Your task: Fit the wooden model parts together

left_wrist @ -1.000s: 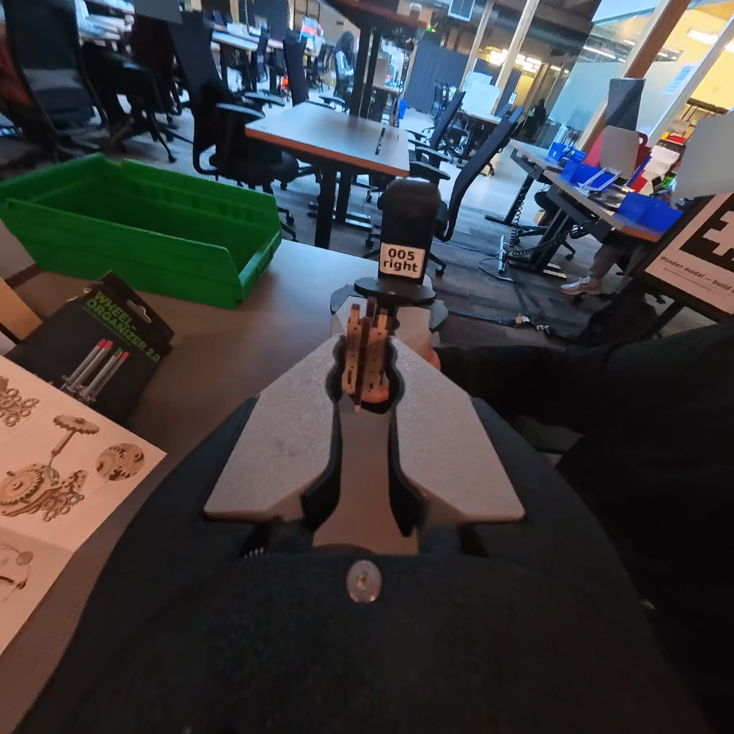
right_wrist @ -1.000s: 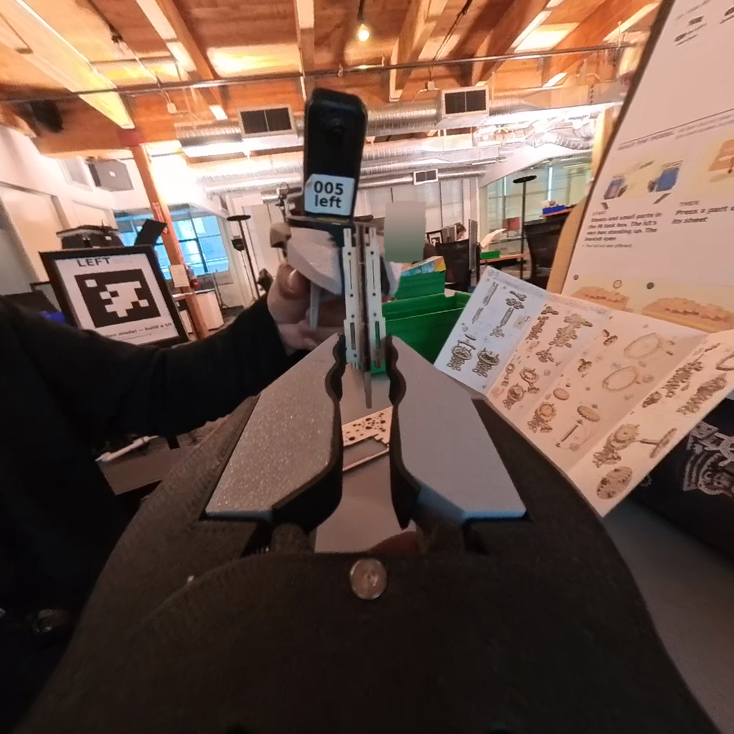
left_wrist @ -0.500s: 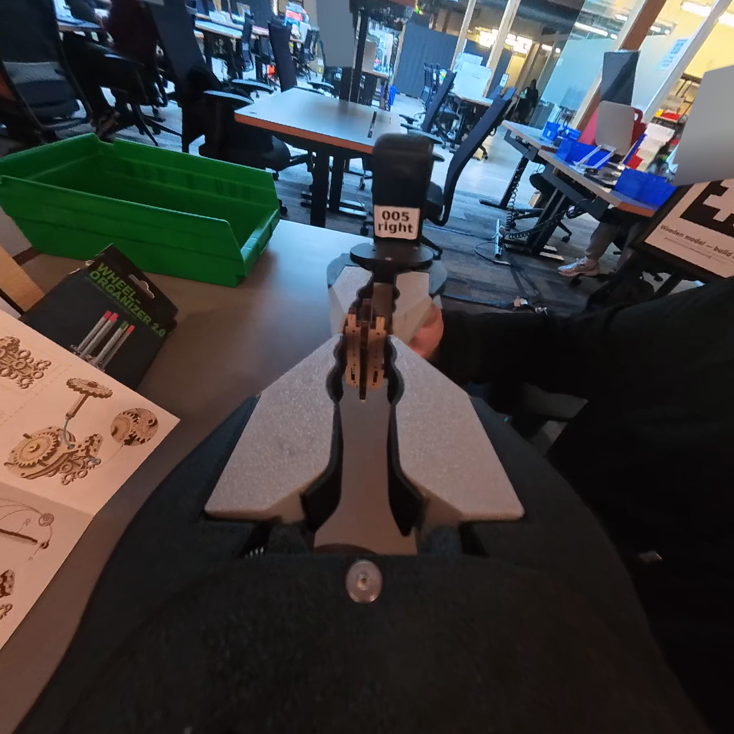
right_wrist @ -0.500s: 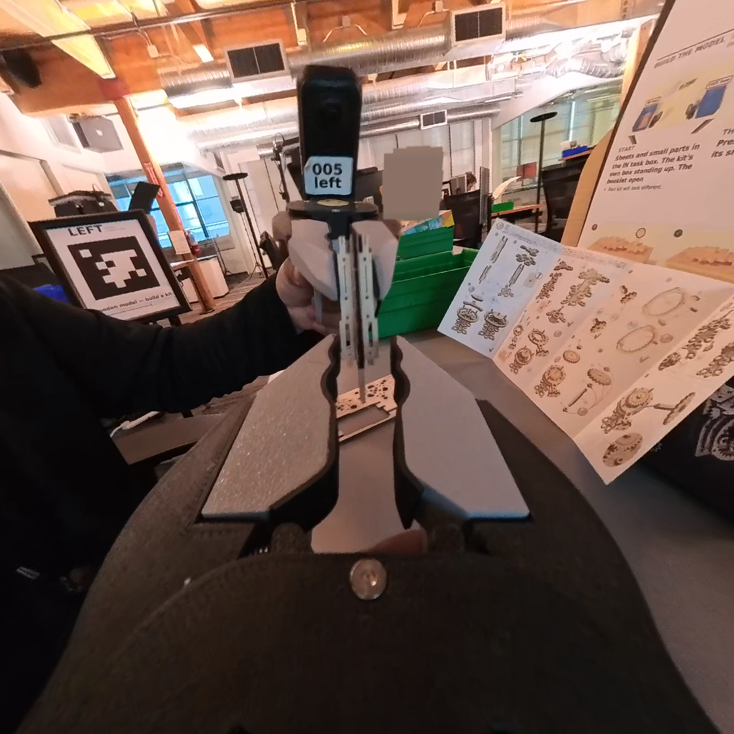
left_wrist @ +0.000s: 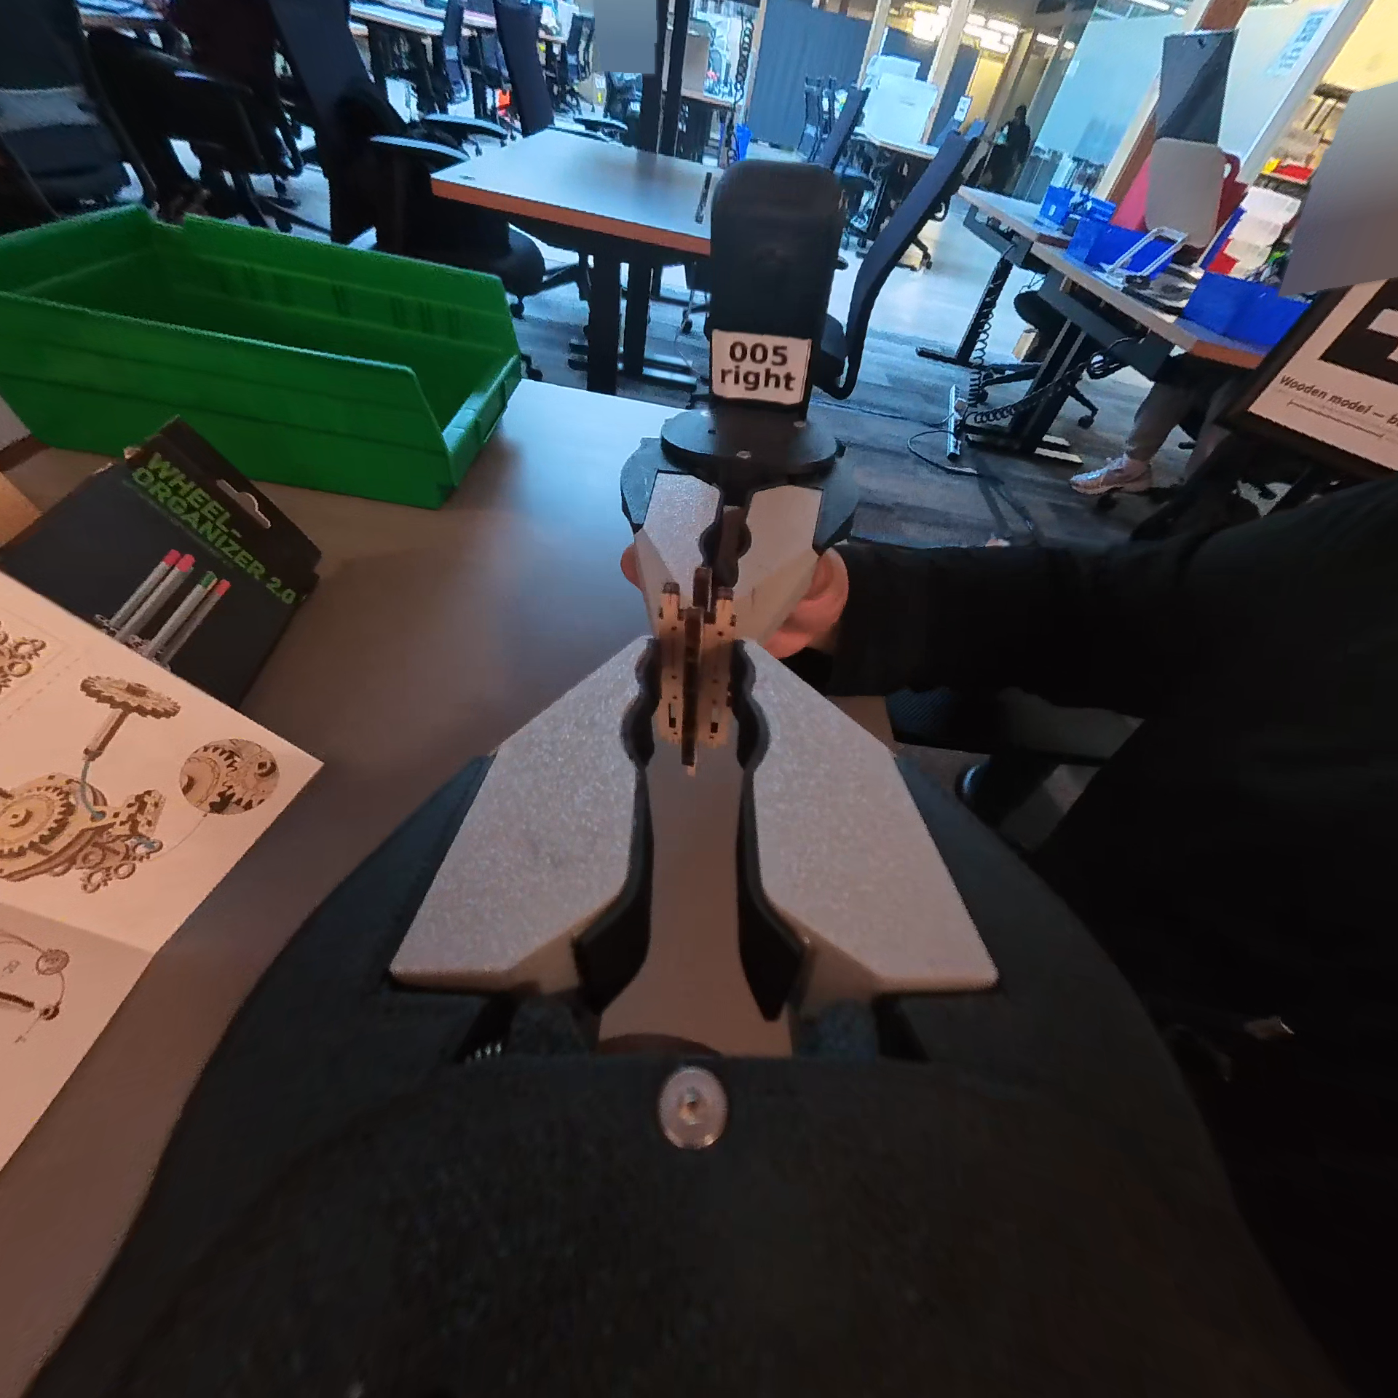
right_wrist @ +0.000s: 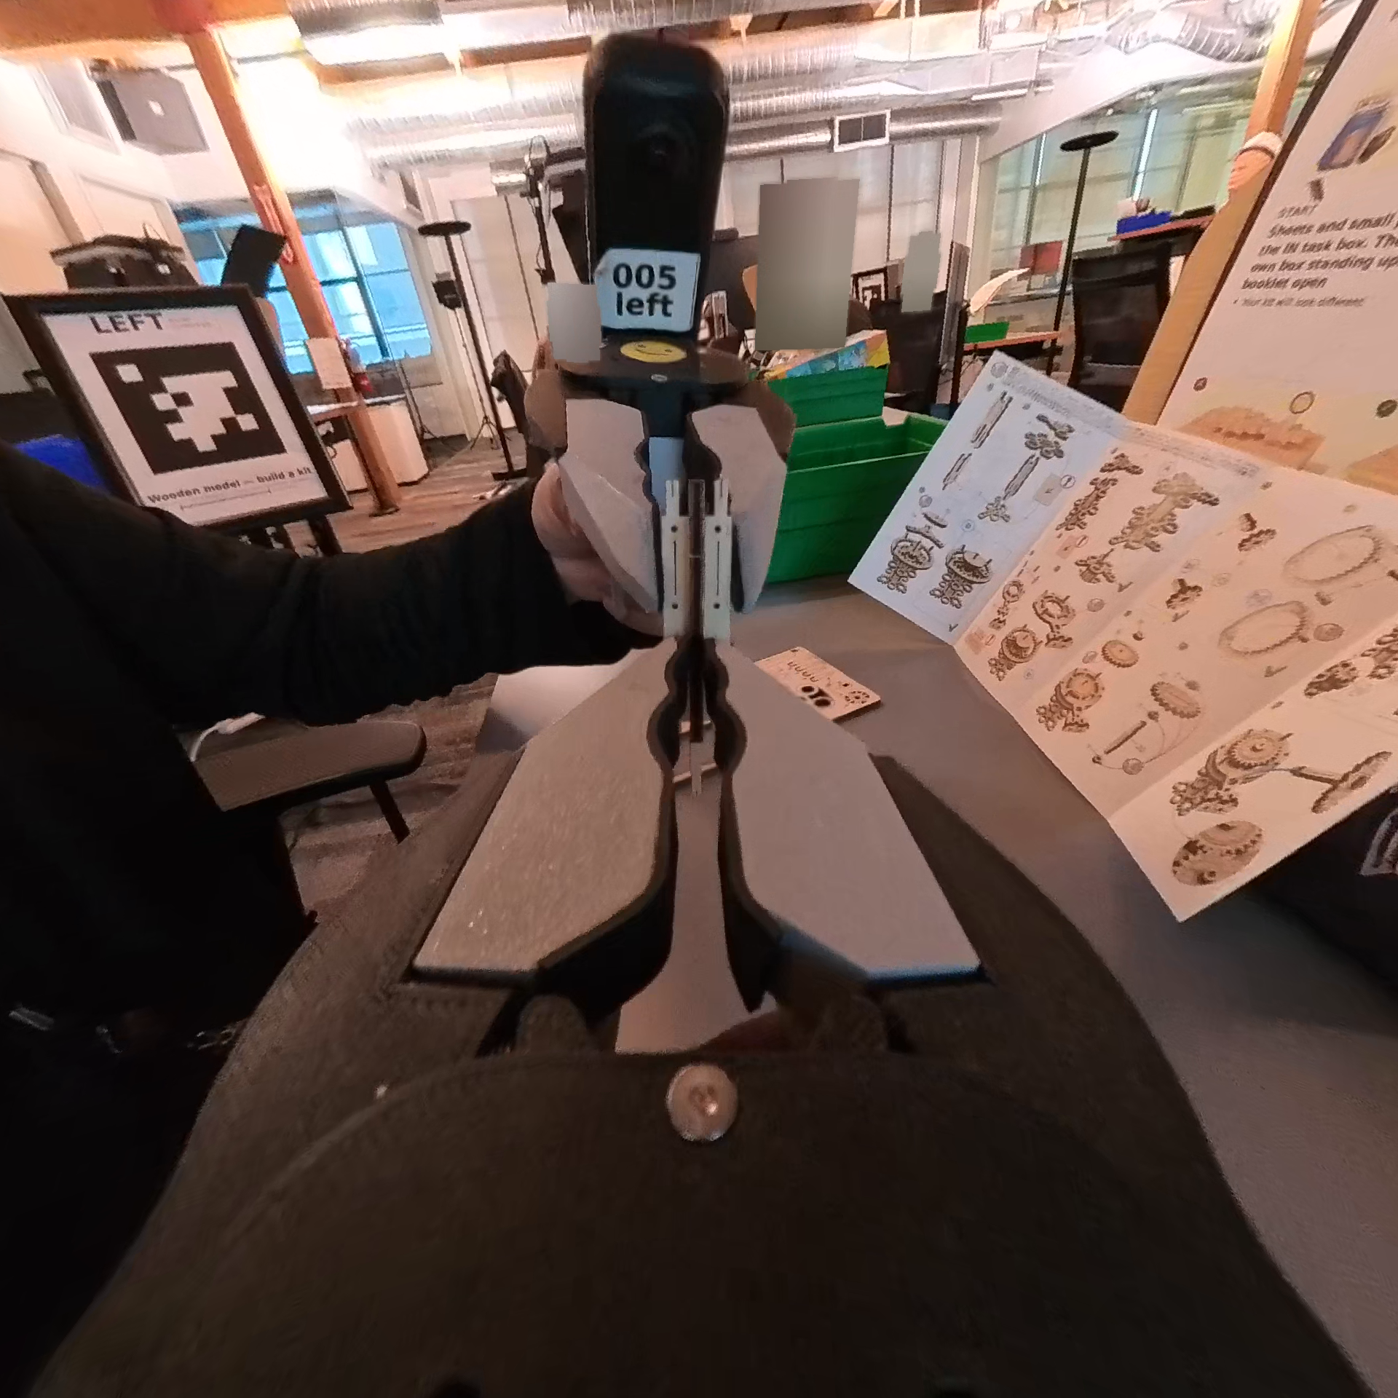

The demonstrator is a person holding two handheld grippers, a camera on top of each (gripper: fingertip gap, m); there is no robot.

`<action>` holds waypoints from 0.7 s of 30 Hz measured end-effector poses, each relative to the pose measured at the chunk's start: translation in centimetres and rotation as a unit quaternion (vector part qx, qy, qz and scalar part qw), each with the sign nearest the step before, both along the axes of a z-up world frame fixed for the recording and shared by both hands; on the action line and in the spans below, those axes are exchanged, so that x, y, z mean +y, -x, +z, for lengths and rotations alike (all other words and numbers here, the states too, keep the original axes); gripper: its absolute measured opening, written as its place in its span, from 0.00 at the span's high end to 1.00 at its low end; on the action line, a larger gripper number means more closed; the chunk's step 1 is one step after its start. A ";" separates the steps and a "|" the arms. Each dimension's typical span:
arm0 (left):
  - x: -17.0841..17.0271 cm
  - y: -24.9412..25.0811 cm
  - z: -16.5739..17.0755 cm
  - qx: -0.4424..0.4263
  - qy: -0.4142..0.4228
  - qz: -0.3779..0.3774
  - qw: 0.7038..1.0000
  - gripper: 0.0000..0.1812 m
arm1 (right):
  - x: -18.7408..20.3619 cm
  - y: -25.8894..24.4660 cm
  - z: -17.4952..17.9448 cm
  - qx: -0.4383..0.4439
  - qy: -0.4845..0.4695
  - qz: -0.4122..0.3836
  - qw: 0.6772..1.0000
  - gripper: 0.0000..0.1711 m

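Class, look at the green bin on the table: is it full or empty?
Empty, as far as shown: the green bin shows only bare inner walls and ribs; its floor is partly hidden.

An open-plan office fitted out as a lab or workshop. In the left wrist view, rows of tables (left_wrist: pixel 582 181) with black office chairs (left_wrist: pixel 893 250) stretch far back over a dark floor, and blue bins (left_wrist: pixel 1241 310) sit on a table at far right. The right wrist view shows exposed wooden beams (right_wrist: pixel 250 136), silver ducts (right_wrist: pixel 832 53), large windows (right_wrist: pixel 355 295) and floor lamps (right_wrist: pixel 1089 144). Near at hand, a grey table (left_wrist: pixel 424 605) carries a green bin (left_wrist: pixel 250 355), an unfolded instruction sheet (right_wrist: pixel 1180 605), and a framed black-and-white marker sign (right_wrist: pixel 181 401) stands at left.
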State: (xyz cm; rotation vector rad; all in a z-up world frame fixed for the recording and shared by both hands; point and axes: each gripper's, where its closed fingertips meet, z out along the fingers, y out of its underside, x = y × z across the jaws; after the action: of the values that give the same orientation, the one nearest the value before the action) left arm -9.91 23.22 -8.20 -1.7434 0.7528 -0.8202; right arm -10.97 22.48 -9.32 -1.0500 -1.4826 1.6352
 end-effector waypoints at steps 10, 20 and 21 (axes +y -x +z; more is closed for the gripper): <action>-2.0 1.1 -3.3 0.024 -0.025 0.015 0.999 0.91 | 0.4 0.5 -2.8 -0.075 -0.059 0.026 0.995 0.78; -2.6 4.5 -4.9 0.030 -0.069 0.048 0.996 0.92 | 5.2 3.2 -4.9 -0.082 -0.074 -0.015 0.994 0.76; -2.8 4.5 -5.1 0.034 -0.063 0.044 0.996 0.91 | 5.1 3.1 -5.4 -0.087 -0.072 -0.010 0.994 0.75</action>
State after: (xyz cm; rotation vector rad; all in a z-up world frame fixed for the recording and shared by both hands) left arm -14.42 20.41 -13.25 -1.6851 0.7519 -0.6430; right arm -14.06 27.58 -14.69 -1.1451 -1.6699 1.4297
